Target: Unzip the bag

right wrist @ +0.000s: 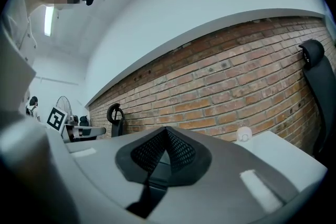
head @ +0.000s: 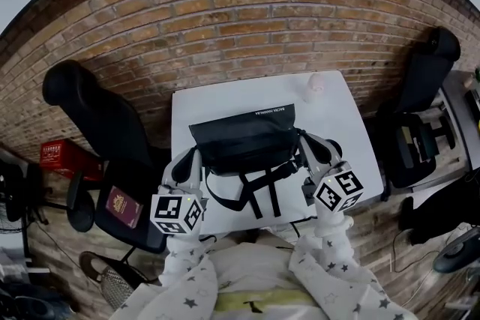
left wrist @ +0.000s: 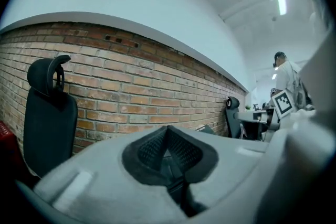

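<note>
Closest in, 2 star-print sleeves reach forward, each hand carrying a tool. The left gripper has its 2 jaws pressed together, mesh pads meeting with nothing caught between them. The right gripper is the same, pads squeezed flat against each other and empty. Each tool sits just beside one end of the bag, left at the left end and right at the right end. I cannot tell from here whether either tip touches the fabric.

The bag is black and lies across the middle of the white table, with its straps trailing over the near part of the tabletop toward the person. Farther back, near the table's far right corner, stands a small white object. A black office chair stands left of the table with a dark red booklet on its seat. Another black chair is on the right. Behind everything runs the brick wall.
</note>
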`<state>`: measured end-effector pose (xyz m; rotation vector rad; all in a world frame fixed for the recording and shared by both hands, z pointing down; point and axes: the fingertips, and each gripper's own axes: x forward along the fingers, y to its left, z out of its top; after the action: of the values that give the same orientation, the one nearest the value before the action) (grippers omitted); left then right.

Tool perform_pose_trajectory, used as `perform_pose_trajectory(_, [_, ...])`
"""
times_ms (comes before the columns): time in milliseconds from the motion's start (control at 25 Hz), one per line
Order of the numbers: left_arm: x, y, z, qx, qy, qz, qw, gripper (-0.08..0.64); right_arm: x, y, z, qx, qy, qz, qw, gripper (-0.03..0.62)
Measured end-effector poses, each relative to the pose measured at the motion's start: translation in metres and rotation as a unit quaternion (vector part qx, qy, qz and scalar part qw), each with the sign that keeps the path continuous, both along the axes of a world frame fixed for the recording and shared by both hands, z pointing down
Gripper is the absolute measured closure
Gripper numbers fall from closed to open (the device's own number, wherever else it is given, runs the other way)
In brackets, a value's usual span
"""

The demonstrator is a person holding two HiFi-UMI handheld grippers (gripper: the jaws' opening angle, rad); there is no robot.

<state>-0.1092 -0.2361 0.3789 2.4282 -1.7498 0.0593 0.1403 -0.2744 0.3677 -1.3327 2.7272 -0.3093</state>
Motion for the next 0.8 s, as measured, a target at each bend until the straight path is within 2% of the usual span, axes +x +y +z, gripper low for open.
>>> perform_pose_trajectory(280, [-0.010,-0.001,-0.017,0.018,-0.001,-0.013,0.9998,0.561,0.002,-0.001,-0.022,0.022,-0.022,0.015,0.999,0.586])
perform_pose_trajectory(800, [-0.020,-0.002,-0.031,0.035,-0.007,-0.028,0.9990,0.561,0.008,-0.004,-0.034,0.041,-0.027,0.035,0.998,0.586])
